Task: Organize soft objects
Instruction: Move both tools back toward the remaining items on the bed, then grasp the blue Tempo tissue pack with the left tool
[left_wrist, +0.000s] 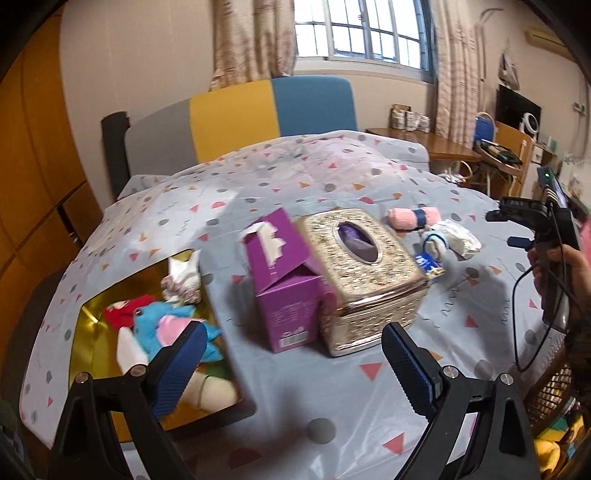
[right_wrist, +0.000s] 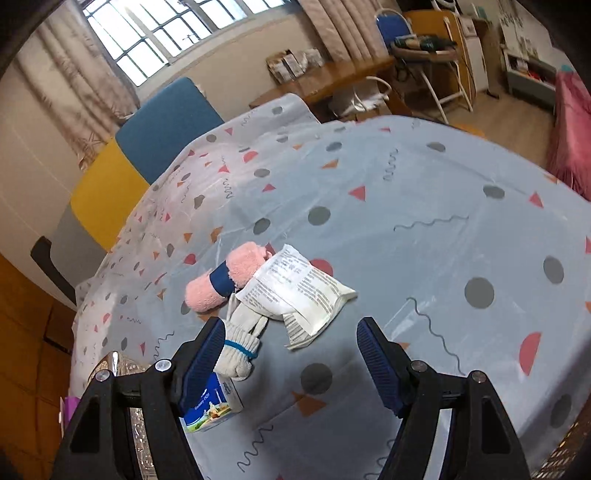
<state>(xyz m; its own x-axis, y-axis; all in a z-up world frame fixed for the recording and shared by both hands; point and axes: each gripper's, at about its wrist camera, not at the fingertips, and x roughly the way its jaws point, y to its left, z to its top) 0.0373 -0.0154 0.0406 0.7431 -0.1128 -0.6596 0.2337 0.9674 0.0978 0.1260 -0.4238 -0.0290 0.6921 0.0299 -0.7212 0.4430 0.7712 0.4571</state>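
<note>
Two sets of tongs gape wide and empty: lower the right tongs (right_wrist: 291, 349) squarely over the rolled pink fleece towel (right_wrist: 225, 280) on the bed beside the white glove (right_wrist: 240, 341), pinching mid-roll.

We count two tissue boxes at centre: one purple carton (left_wrist: 286, 284) and one gilt box (left_wrist: 364, 273). At two o'clock lie one pink towel roll (right_wrist: 225, 280), one white glove (right_wrist: 240, 339), one printed packet (right_wrist: 295, 291) and one small blue carton (right_wrist: 212, 404). At eight o'clock sits one gold bin (left_wrist: 88, 317), holding several soft toys, too jumbled to number.
</note>
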